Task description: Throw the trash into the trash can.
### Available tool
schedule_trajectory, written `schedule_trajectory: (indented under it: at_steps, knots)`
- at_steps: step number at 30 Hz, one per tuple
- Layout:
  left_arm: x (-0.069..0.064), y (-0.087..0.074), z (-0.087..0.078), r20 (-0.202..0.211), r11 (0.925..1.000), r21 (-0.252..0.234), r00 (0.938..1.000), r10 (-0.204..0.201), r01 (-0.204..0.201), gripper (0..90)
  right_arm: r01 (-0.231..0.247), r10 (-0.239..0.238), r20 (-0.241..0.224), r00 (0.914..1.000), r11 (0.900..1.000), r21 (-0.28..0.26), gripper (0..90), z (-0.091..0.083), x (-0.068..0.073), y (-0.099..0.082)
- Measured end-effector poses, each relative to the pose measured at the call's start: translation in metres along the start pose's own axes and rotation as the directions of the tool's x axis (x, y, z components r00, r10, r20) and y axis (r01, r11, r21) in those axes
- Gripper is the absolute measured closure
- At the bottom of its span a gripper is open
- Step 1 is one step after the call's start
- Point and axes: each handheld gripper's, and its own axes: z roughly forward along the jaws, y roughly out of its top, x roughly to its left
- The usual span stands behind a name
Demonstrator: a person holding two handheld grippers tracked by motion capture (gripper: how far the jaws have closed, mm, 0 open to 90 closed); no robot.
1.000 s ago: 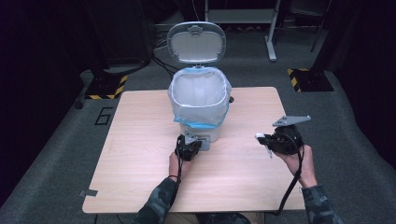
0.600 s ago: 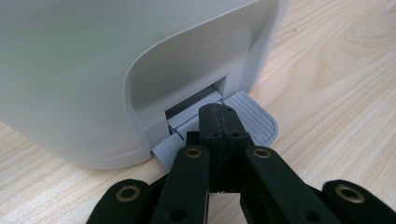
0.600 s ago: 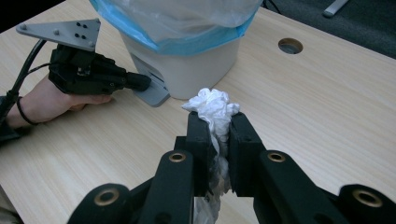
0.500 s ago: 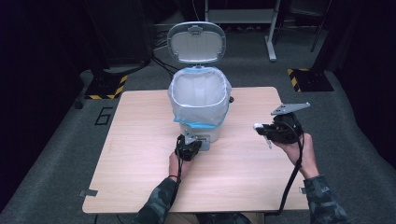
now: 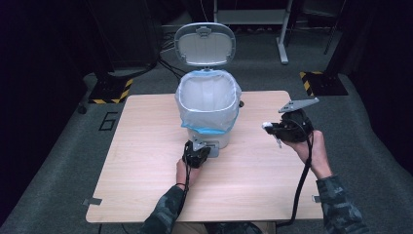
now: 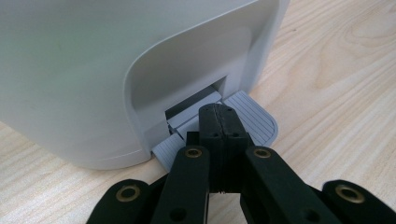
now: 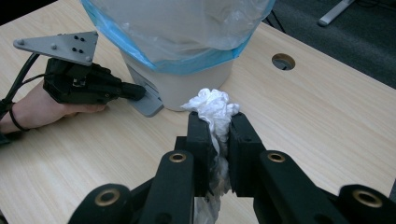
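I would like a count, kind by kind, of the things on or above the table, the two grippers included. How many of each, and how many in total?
Pedal bins, lid open, lined with a plastic bag: 1
Crumpled white paper wads, held in the right gripper: 1
Grippers, left gripper on the pedal and right gripper: 2
Total: 4

A light wooden bench [image 5: 146,146] is standing on grey carpet [image 5: 58,165] in a dim room, hazard-striped pads [image 5: 319,83] lying behind it.
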Motion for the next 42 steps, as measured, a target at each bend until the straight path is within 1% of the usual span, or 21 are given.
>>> schedule_trajectory:
  at_steps: [1,3,4,6,8,9,12,18,19,20,21,26,28,31,34,35,38,39,42]
  knots:
    - [0.0,0.0,0.0,0.0,1.0,0.0,1.0,-0.001,0.001,90.0,0.002,-0.002,0.0,1.0,1.0,-0.004,81.4,-0.001,0.0,0.001]
    - [0.0,0.0,0.0,0.0,1.0,-0.001,1.0,0.001,-0.001,90.0,-0.022,0.021,-0.028,0.9994,0.9996,-0.017,81.5,-0.003,-0.002,0.003]
    - [0.0,0.0,0.0,0.0,1.0,0.0,1.0,0.0,0.0,90.0,-0.027,0.027,-0.024,0.9994,0.9993,-0.027,81.6,-0.005,-0.002,0.005]
    - [0.0,0.0,0.0,0.0,1.0,0.0,1.0,-0.001,0.001,90.0,-0.012,0.011,-0.019,0.9997,0.9991,-0.04,81.6,-0.01,-0.003,0.011]
    - [0.0,0.0,0.0,-0.002,1.0,-0.001,1.0,0.001,-0.001,90.0,-0.014,0.013,-0.023,0.9997,0.9987,-0.05,81.6,-0.014,-0.002,0.018]
    - [0.0,0.0,0.0,-0.002,1.0,-0.001,1.0,0.001,-0.001,90.0,0.001,-0.002,-0.021,0.9998,0.9986,-0.052,81.6,-0.015,-0.003,0.021]
    - [0.0,0.0,0.0,-0.001,1.0,-0.001,1.0,0.0,0.0,90.0,0.0,-0.001,-0.019,0.9998,0.9987,-0.051,81.6,-0.016,-0.003,0.027]
    - [0.0,0.0,0.0,0.004,1.0,-0.001,1.0,-0.001,0.001,90.0,0.02,-0.021,-0.022,0.9995,0.9984,-0.053,81.6,-0.018,-0.003,0.039]
    - [-0.001,0.0,0.001,0.005,0.9998,-0.011,0.9999,-0.014,0.014,90.0,0.025,-0.026,-0.023,0.9994,0.9983,-0.053,81.6,-0.019,-0.002,0.041]
    - [-0.001,0.0,0.001,0.006,0.9998,-0.012,0.9999,-0.014,0.014,90.0,0.02,-0.022,-0.024,0.9995,0.9985,-0.052,81.6,-0.019,-0.002,0.043]
    - [-0.001,0.0,0.001,0.006,0.9999,-0.01,0.9999,-0.014,0.014,90.0,0.029,-0.03,-0.021,0.9993,0.9982,-0.052,81.6,-0.019,-0.002,0.044]
    - [-0.001,0.0,0.0,0.002,0.9999,-0.011,0.9999,-0.013,0.013,90.0,0.033,-0.035,-0.028,0.999,0.998,-0.053,81.6,-0.021,-0.002,0.054]
    - [-0.001,0.0,0.0,0.004,0.9999,-0.01,0.9999,-0.013,0.013,90.0,0.046,-0.048,-0.025,0.9985,0.9979,-0.046,81.6,-0.02,-0.003,0.058]
    - [-0.001,0.0,0.001,0.005,0.9998,-0.012,0.9999,-0.016,0.016,90.0,0.036,-0.038,-0.041,0.9985,0.9983,-0.046,81.6,-0.02,-0.004,0.065]
    - [-0.001,0.0,0.001,0.006,0.9997,-0.015,0.9998,-0.02,0.02,90.0,0.043,-0.045,-0.041,0.9981,0.9981,-0.044,81.6,-0.02,-0.004,0.071]
    - [-0.001,0.0,0.001,0.006,0.9998,-0.013,0.9998,-0.018,0.018,90.0,0.054,-0.055,-0.04,0.9977,0.9975,-0.047,81.6,-0.02,-0.005,0.073]
    - [-0.001,0.0,0.001,0.005,0.9998,-0.013,0.9998,-0.017,0.017,90.0,0.058,-0.06,-0.042,0.9973,0.9972,-0.048,81.6,-0.019,-0.005,0.081]
    - [0.0,0.0,0.0,0.001,1.0,-0.004,1.0,-0.007,0.007,90.0,0.058,-0.059,-0.041,0.9974,0.9975,-0.041,81.6,-0.019,-0.005,0.083]
    - [0.0,0.0,0.0,0.0,1.0,-0.004,1.0,-0.004,0.004,90.0,0.072,-0.074,-0.04,0.9964,0.9963,-0.048,81.6,-0.017,-0.006,0.09]
